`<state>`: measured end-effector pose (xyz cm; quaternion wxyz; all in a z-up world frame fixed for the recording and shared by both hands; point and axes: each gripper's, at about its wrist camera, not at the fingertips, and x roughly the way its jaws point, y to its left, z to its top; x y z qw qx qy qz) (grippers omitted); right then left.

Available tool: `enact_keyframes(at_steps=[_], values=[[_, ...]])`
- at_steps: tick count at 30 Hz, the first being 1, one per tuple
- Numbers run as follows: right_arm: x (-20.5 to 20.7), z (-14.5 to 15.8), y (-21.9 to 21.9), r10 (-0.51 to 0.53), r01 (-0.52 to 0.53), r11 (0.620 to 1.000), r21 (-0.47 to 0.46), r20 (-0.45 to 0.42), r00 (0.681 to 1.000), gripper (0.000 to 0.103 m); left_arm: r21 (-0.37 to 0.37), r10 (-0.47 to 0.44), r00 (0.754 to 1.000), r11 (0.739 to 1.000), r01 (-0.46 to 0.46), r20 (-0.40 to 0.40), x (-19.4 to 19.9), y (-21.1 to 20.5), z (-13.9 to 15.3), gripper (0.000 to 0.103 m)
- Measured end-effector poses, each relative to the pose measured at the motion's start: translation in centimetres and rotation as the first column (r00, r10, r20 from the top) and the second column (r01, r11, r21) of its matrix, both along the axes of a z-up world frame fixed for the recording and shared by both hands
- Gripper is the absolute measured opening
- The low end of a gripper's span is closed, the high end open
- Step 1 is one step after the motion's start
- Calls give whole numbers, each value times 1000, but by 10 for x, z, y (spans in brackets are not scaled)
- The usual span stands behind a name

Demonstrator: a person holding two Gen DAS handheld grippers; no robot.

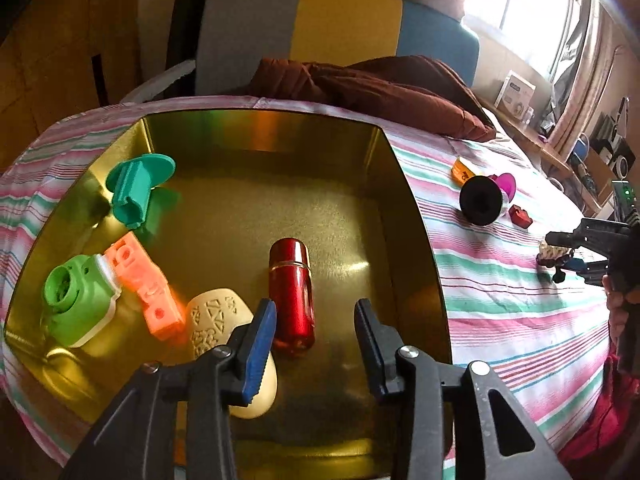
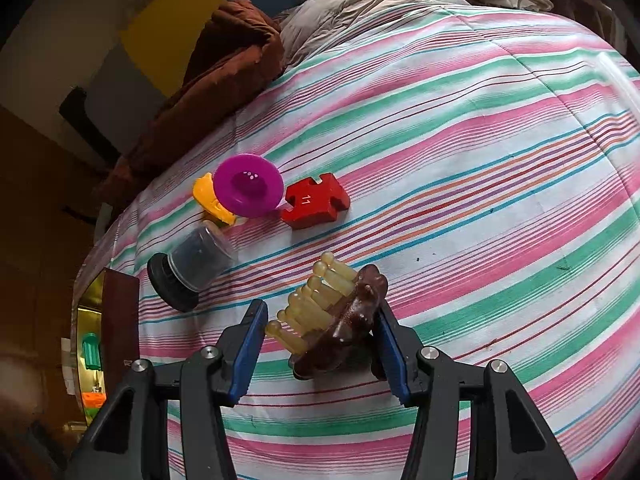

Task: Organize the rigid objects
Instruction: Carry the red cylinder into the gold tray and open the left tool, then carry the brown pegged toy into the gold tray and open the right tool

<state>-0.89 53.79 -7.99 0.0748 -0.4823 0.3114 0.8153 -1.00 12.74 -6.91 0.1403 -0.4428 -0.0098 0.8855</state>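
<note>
My left gripper [image 1: 314,306] hangs open over a gold tin [image 1: 248,184]. A red metallic cylinder [image 1: 290,292] lies on the tin floor between the fingers, untouched by either pad. In the tin's left half lie a teal spool [image 1: 136,188], a green piece [image 1: 76,300], an orange block [image 1: 148,284] and a cream oval [image 1: 216,320]. My right gripper [image 2: 320,312] is shut on a brown hair clip [image 2: 344,328] with pale teeth, tilted on the striped sheet [image 2: 480,160]. The left wrist view shows that gripper [image 1: 560,254] far right.
Beyond the clip on the sheet lie a clear jar with a black lid [image 2: 196,268], a purple disc [image 2: 248,190], a yellow piece [image 2: 208,200] and a red puzzle piece [image 2: 314,204]. A brown cloth [image 1: 380,84] is bunched behind the tin. A person's hand [image 1: 616,308] shows at the right.
</note>
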Motion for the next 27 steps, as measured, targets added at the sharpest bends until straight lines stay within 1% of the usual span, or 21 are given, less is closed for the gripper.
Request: enact_keyframes(at_steps=[5,9,13,18,24,27], values=[[1,3,-5,11,-11,1000,-12,-19,1000,54,30,17,999,999,-16,-39,12,-6,7,42],[0,6,-10,27,-27,1000,-13,-33,999,54,84,-6,998,996,11,-68,27,-7,13,42],[-1,8,-14,44,-44,999,-12,-50,998,54,71,-27,996,997,34,-88,35,-3,17,42],[0,20,-22,70,-69,998,13,-119,990,54,69,-45,995,996,51,-85,39,-2,16,42],[0,35,-42,143,-138,990,40,-209,967,54,67,-47,997,996,51,-62,40,-4,14,42],[-1,35,-55,190,-184,982,46,-223,956,54,70,-44,997,996,48,-65,41,-8,15,42]])
